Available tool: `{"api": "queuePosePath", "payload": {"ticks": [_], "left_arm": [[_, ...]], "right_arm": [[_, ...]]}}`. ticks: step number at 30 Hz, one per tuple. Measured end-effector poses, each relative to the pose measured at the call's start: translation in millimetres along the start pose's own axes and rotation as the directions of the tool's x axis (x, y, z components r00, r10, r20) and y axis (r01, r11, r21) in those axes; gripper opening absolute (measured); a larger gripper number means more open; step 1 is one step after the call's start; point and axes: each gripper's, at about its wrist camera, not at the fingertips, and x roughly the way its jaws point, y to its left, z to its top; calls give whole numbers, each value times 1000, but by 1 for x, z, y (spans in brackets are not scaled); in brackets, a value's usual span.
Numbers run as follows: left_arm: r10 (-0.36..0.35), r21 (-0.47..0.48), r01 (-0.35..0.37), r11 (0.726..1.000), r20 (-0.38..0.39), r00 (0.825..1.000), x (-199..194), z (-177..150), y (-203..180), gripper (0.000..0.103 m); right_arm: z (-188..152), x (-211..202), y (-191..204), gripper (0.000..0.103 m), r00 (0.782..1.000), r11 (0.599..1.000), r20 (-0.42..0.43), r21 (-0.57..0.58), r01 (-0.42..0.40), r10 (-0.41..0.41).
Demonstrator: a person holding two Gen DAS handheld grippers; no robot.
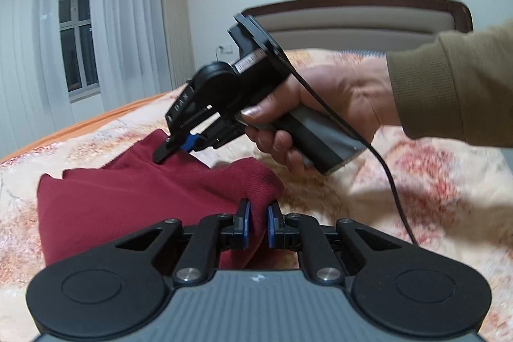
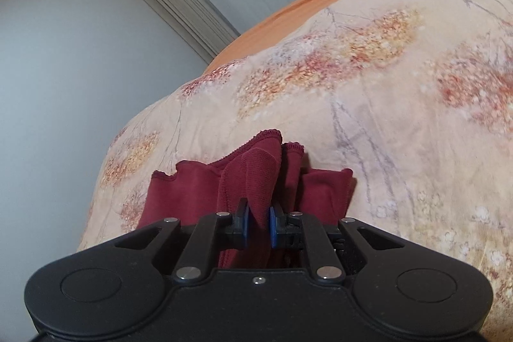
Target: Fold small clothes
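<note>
Dark red garment (image 1: 134, 201) on a floral bedspread (image 1: 416, 181), partly folded, layers bunched toward the near edge; no container in view.

Left gripper (image 1: 257, 215): 2 blue-padded fingers pressed onto a fold at the garment's near right corner, cloth pinched between the pads.

Right gripper (image 1: 174, 146): held in the person's right hand (image 1: 320, 117), tilted down to the garment's far edge, tips closed on the cloth there. Right wrist view: same gripper (image 2: 258, 215) pinching a raised ridge of red fabric (image 2: 256, 169), scalloped hem uppermost, remaining cloth spread to either side on the bedspread (image 2: 384, 117).

Olive sleeve (image 1: 455, 85) on the right forearm; black cable (image 1: 389, 178) trailing from the right gripper's handle across the bedspread.

Background: padded headboard (image 1: 368, 21) with dark wooden frame, white curtains (image 1: 128, 5) over a window (image 1: 75, 31), orange sheet edge (image 2: 307, 8) beyond the bedspread.
</note>
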Motion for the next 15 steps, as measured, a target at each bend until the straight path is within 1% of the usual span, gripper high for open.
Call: {"api": "queuePosePath", "payload": {"ticks": [2, 4, 6, 8, 10, 15], "left_arm": [[3, 28, -3, 1000, -24, 1000, 7, -2, -1, 12], [-1, 51, 3, 999, -50, 999, 11, -2, -2, 15], [-7, 53, 10, 999, -59, 998, 11, 0, -3, 18], [-30, 12, 31, 999, -65, 997, 13, 5, 4, 23], [-45, -31, 43, 999, -74, 996, 17, 5, 11, 24], [-41, -36, 38, 999, -92, 995, 23, 0, 17, 26]], "right_arm": [[-2, 3, -4, 13, 1000, 1000, 1, 9, -2, 2], [-5, 4, -5, 14, 1000, 1000, 1, 10, 0, 0], [-6, 0, -4, 17, 1000, 1000, 10, 3, -9, 9], [-7, -5, -2, 20, 1000, 1000, 17, -14, -10, 10], [-7, -11, 1, 20, 1000, 999, 21, -33, -4, 5], [-12, -26, 12, 22, 1000, 998, 30, -70, -1, 4]]}}
